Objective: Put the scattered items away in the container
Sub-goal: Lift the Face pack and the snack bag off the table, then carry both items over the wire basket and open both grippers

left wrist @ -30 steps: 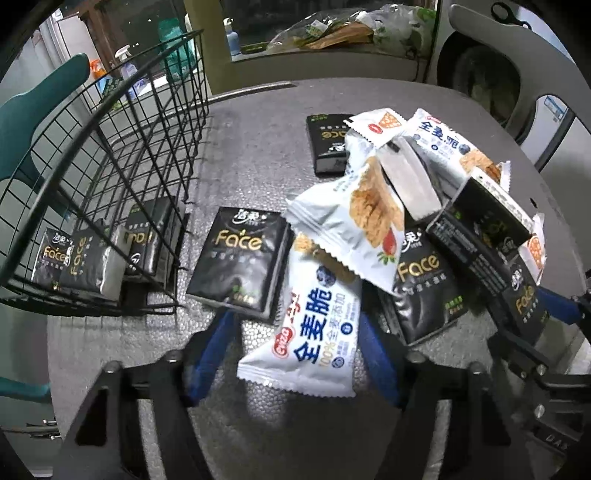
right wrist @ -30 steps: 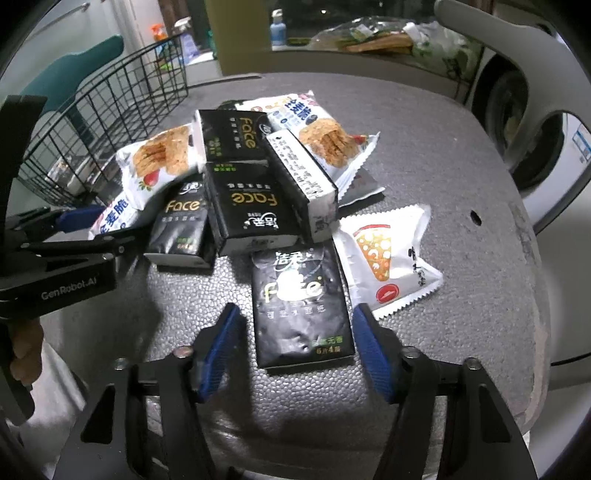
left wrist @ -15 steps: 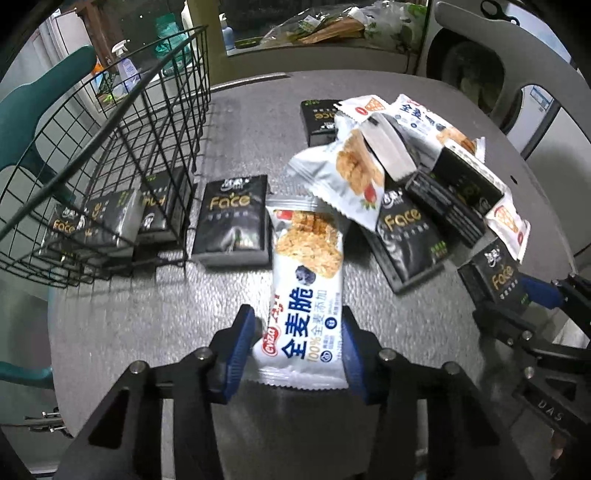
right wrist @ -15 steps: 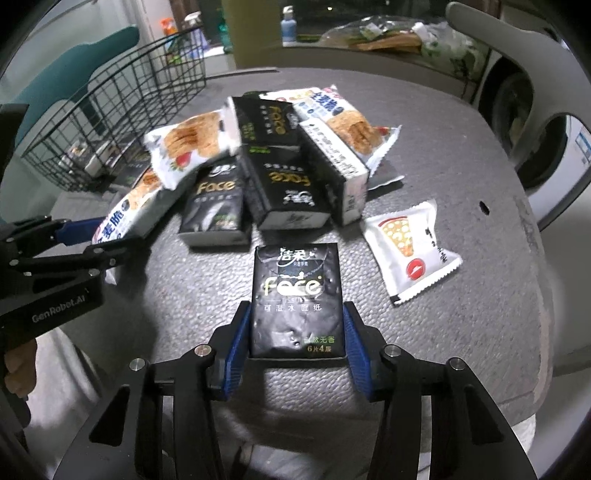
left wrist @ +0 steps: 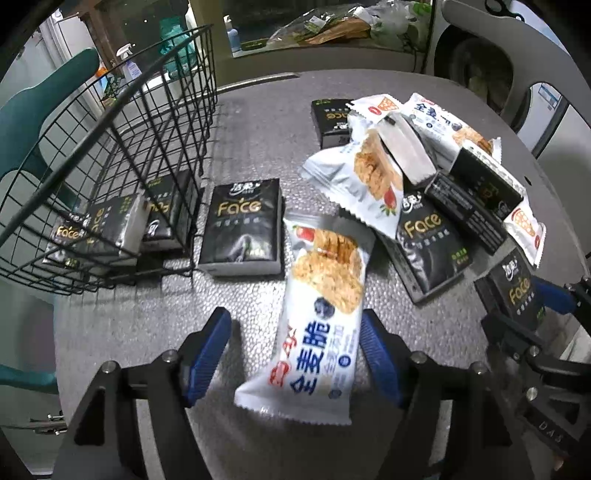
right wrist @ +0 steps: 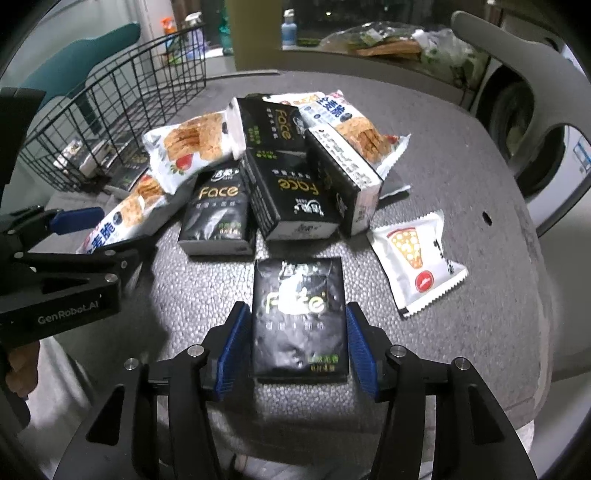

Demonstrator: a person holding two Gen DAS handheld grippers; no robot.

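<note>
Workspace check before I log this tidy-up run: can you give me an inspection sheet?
Surface: grey pebbled table, no spills seen.
Job's things: wire basket holds several tissue packs; a heap of tissue packs and snack packets lies outside it.
Clutter: bottles and bags on the ledge beyond.
Grippers: left gripper open around the cracker packet; right gripper shut on the black tissue pack.
Cables: nothing seen.
Surroundings: teal chair, washing machine.

This looks like a home, likely a kitchen or utility corner. A front-loading washing machine stands beside the grey worktop, spray bottles sit on a ledge, grocery bags lie behind, and a teal chair stands close.
</note>
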